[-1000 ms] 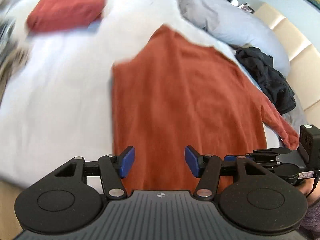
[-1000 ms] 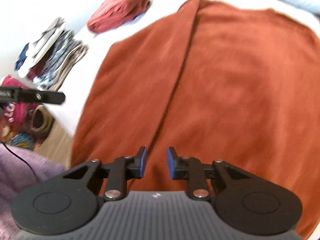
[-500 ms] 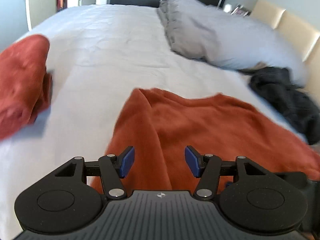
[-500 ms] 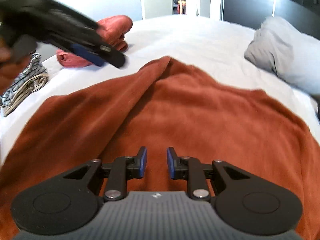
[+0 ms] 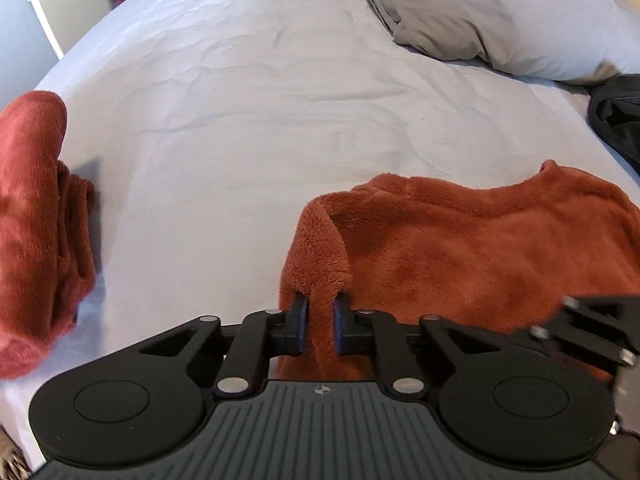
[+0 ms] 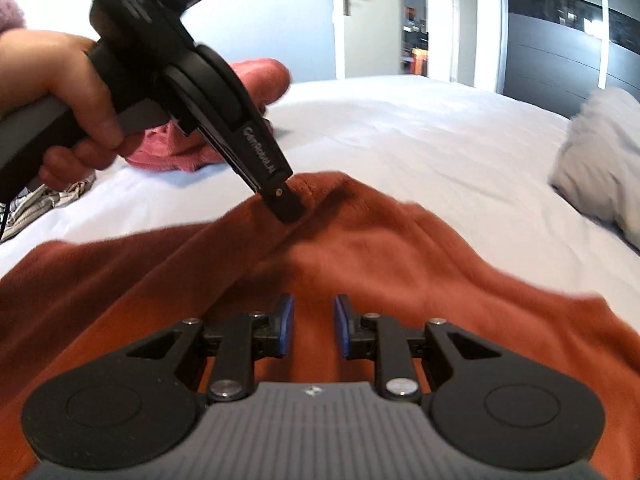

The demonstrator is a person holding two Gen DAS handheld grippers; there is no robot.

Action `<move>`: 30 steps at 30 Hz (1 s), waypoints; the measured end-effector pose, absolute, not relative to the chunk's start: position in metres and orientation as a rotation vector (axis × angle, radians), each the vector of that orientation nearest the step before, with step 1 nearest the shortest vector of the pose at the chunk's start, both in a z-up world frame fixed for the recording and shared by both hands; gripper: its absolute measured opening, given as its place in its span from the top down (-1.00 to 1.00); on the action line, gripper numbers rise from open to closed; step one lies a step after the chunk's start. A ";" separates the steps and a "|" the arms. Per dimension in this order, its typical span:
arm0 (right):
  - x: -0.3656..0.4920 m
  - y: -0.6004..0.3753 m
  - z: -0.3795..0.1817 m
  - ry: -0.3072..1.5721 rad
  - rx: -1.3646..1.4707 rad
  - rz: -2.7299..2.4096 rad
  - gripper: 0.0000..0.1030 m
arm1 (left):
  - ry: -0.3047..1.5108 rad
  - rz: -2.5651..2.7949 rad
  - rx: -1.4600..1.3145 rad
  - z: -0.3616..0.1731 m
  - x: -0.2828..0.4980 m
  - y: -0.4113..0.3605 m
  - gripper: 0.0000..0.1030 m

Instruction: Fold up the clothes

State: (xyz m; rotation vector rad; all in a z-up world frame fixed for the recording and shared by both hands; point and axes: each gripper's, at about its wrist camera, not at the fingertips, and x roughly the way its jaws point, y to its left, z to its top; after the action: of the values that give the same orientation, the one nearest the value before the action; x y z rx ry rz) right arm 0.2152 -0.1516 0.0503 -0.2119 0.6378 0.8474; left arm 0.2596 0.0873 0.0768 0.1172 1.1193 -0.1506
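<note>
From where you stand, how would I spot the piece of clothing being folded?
Start at the big white bed with grey pillows. In the near middle lies a rust-orange fleece garment, spread out. Unlike the redder folded bundle at the bed's left edge, it is pinched at one corner by the left gripper.

A rust-orange fleece garment (image 5: pixel 472 240) lies spread over the near part of the white bed (image 5: pixel 280 100), its plush fabric rumpled and a fold of its far left corner raised in a ridge off the sheet. From the right wrist view the same garment (image 6: pixel 400 264) spreads wide towards the near edge of the bed, with a crease running from the lifted corner back through its middle. A second fleece piece (image 5: pixel 32 220) of a redder tone sits folded into a thick bundle near the bed's left edge, well apart from the first.
</note>
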 end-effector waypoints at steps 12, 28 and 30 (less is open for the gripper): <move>0.307 -0.087 0.031 0.636 -0.163 0.850 0.68 | 1.075 -0.279 0.136 0.094 0.263 0.092 0.78; 0.341 -0.119 0.055 0.689 -0.099 0.635 0.87 | 1.030 -0.303 0.100 0.062 0.255 0.086 0.64; 0.337 -0.135 0.069 0.692 -0.097 0.602 0.83 | 1.040 -0.265 0.063 0.055 0.263 0.086 0.64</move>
State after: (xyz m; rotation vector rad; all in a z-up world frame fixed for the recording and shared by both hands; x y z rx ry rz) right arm 0.3371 -0.1353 0.0685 -0.0969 0.6916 0.6023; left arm 0.2630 0.0859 0.0550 0.0631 1.0403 -0.2649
